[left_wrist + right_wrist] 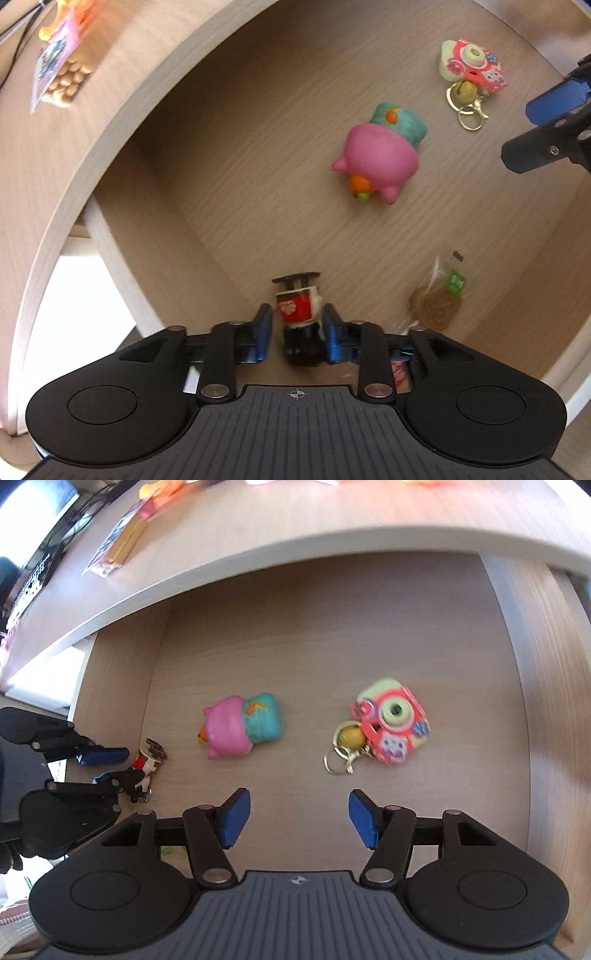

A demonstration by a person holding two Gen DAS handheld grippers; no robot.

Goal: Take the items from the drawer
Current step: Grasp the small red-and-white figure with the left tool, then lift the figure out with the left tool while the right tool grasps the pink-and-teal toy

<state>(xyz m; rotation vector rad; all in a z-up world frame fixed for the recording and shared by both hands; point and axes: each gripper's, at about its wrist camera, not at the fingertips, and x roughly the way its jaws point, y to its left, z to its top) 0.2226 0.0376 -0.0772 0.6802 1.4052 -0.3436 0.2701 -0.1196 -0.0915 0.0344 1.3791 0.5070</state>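
Note:
The drawer (258, 184) is open and I look down into it. My left gripper (297, 314) is shut on a small figurine (295, 306) with a black cap and a red and white body, near the drawer's left wall. The right wrist view shows that same left gripper (110, 764) holding the figurine (146, 762). My right gripper (299, 819) is open above the bare drawer floor, nothing between its fingers. A pink and teal squishy toy (240, 731) and a pink toy-camera keychain (391, 720) lie just ahead of it.
A clear packet with brown contents and a green label (437, 299) lies right of the figurine. The desk top (295, 520) overhangs the drawer's back and carries snack packets (62, 74). A monitor and keyboard (33, 565) sit at the far left.

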